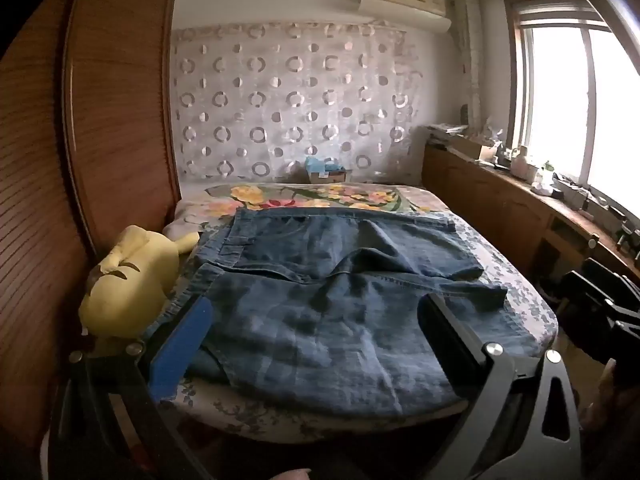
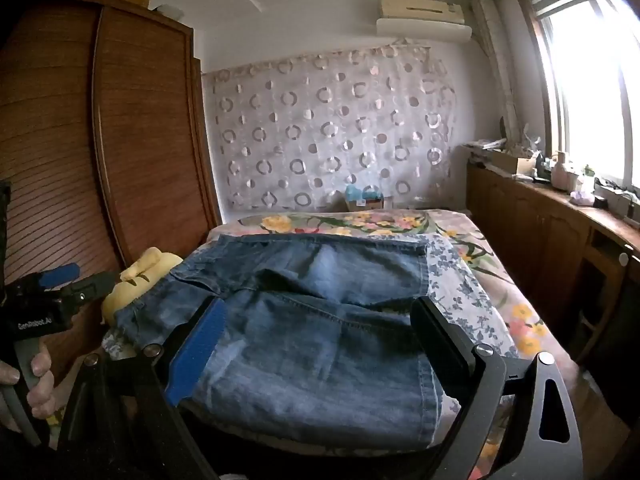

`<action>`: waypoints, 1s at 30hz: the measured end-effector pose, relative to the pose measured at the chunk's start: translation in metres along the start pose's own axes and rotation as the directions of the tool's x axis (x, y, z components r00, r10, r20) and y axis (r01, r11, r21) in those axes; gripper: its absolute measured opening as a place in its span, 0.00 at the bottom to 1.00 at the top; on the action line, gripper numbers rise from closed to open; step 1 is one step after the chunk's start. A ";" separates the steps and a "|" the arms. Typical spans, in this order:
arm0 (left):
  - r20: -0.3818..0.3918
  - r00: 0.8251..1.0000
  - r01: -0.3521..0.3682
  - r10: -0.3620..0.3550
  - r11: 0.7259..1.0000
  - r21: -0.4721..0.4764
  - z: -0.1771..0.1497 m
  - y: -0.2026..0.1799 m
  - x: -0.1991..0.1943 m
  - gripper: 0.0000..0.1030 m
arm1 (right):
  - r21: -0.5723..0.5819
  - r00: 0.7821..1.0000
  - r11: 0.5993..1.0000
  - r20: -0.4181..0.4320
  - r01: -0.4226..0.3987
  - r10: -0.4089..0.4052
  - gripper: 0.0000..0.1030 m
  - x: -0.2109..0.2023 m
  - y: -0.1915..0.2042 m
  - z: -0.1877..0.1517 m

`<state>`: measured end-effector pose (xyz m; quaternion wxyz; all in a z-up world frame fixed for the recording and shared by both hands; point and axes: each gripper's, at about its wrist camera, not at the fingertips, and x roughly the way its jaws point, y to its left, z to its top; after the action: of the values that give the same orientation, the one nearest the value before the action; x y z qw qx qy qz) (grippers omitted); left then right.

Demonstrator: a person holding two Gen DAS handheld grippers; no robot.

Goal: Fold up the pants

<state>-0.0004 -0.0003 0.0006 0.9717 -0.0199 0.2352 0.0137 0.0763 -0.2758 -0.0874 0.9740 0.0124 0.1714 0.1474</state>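
Blue denim pants (image 1: 332, 296) lie folded in layers on the floral bed (image 1: 532, 312); they also show in the right wrist view (image 2: 312, 320). My left gripper (image 1: 316, 312) is open above the near part of the pants, holding nothing. Its blue pad (image 1: 184, 344) is on the left and its black finger (image 1: 448, 332) on the right. My right gripper (image 2: 320, 320) is open above the near right part of the pants, empty. The left gripper also shows at the left edge of the right wrist view (image 2: 60, 280), held in a hand.
A yellow plush toy (image 1: 132, 280) lies at the bed's left side, against the wooden wardrobe (image 1: 112, 120). A small box (image 1: 326, 170) stands at the bed's head. A wooden cabinet (image 1: 520, 208) with clutter runs under the window on the right.
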 end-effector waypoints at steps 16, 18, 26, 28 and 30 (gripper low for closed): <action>-0.002 1.000 -0.002 0.002 1.000 0.008 -0.002 0.000 -0.001 1.00 | -0.002 1.000 1.000 0.008 0.003 -0.003 0.91 -0.001 -0.002 0.002; -0.002 1.000 -0.006 0.006 1.000 0.013 -0.002 -0.001 0.000 1.00 | -0.002 1.000 1.000 0.008 0.002 -0.002 0.91 -0.002 0.001 0.001; -0.002 1.000 -0.010 0.010 1.000 0.017 -0.001 -0.002 0.000 1.00 | 0.002 1.000 1.000 0.011 0.003 -0.004 0.91 -0.003 0.000 0.001; -0.002 1.000 -0.010 0.010 1.000 0.016 -0.001 -0.003 -0.001 1.00 | 0.003 1.000 1.000 0.011 0.002 -0.002 0.91 -0.003 -0.001 0.001; -0.002 1.000 -0.010 0.010 1.000 0.018 -0.001 -0.002 0.000 1.00 | 0.002 1.000 1.000 0.013 0.004 -0.004 0.91 -0.003 -0.001 0.001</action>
<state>-0.0013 -0.0027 -0.0002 0.9714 -0.0102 0.2365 0.0163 0.0741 -0.2775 -0.0850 0.9754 0.0141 0.1654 0.1451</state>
